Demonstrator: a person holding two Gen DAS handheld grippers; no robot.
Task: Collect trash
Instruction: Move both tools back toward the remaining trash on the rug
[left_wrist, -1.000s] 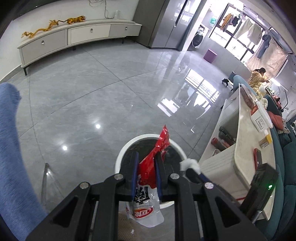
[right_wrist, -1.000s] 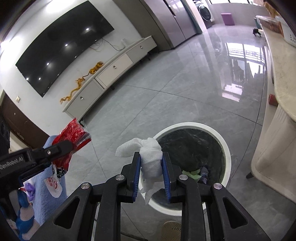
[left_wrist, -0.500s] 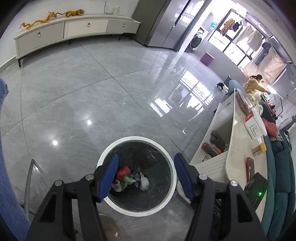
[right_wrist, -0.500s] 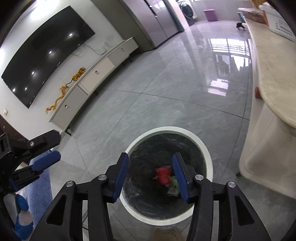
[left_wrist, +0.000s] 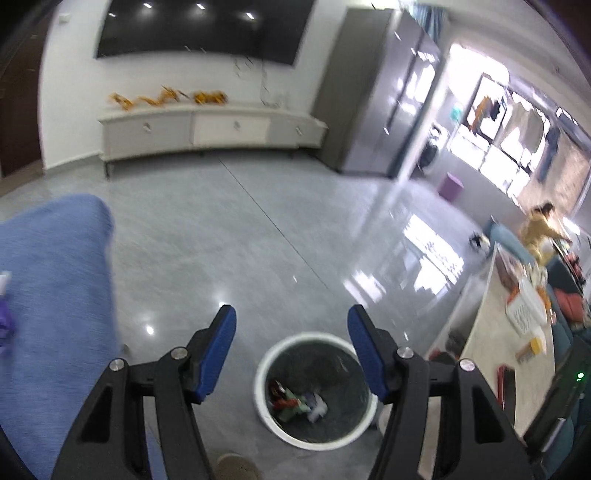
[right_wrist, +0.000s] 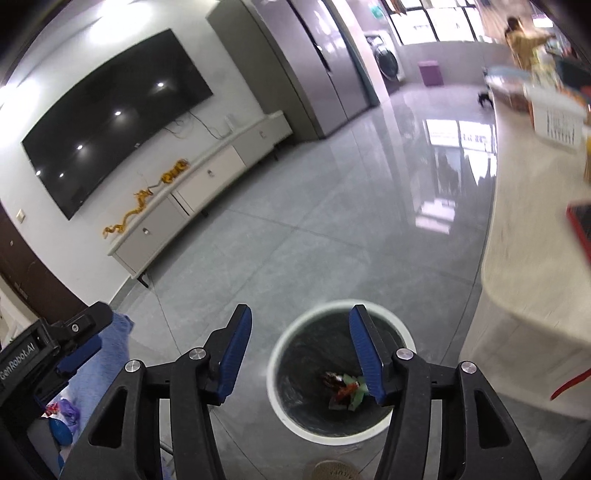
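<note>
The bin (left_wrist: 317, 387) stood on the floor (left_wrist: 229, 236) at six o'clock, with trash (left_wrist: 299, 400) in its bottom. A counter (left_wrist: 495, 354) ran just beside it at three o'clock. A cloth (left_wrist: 55, 280) lay at nine o'clock. Well beyond the bin, at twelve o'clock, a cabinet (left_wrist: 207, 129) stood against the wall beneath a screen (left_wrist: 199, 27). A person (left_wrist: 539, 225) stood far off at two o'clock.
</note>
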